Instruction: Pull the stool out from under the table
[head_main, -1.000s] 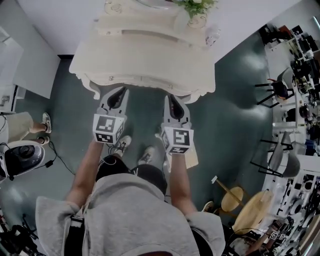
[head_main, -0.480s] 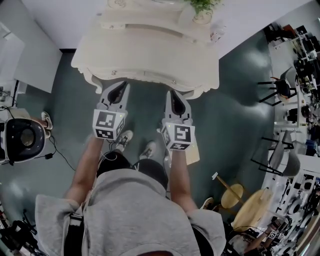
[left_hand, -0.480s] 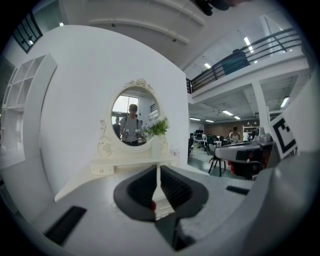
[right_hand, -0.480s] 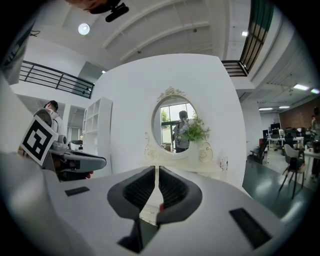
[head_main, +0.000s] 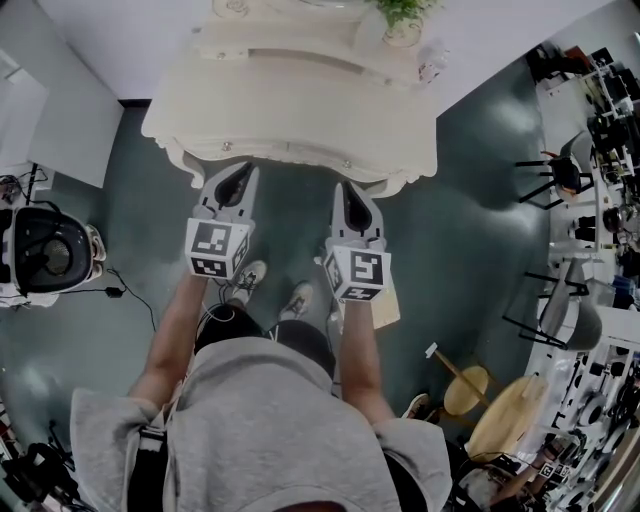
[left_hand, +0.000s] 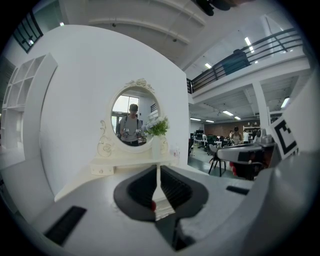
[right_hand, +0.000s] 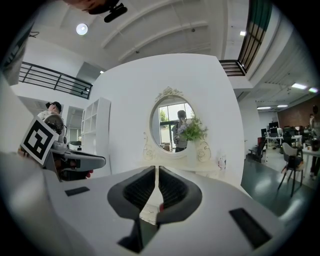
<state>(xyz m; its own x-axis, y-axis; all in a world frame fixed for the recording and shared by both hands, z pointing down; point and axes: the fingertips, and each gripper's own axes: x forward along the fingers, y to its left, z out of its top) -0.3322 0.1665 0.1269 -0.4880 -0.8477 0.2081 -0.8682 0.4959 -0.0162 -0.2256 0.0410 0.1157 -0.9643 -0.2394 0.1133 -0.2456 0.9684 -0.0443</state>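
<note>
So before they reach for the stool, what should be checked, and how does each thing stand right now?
1. Nothing in the left gripper, jaws together: ok.
2. Nothing in the right gripper, jaws together: ok.
3. Jaws apart enough to take hold of a stool: not ok.
4. Position of the stool known: cannot tell, no view shows it.
5. Both grippers near the front edge of the table: ok.
6. The vase upright at the back of the table: ok.

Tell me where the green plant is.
The green plant stands at the back of the cream dressing table, top right of centre in the head view, just right of the oval mirror in the right gripper view.
</note>
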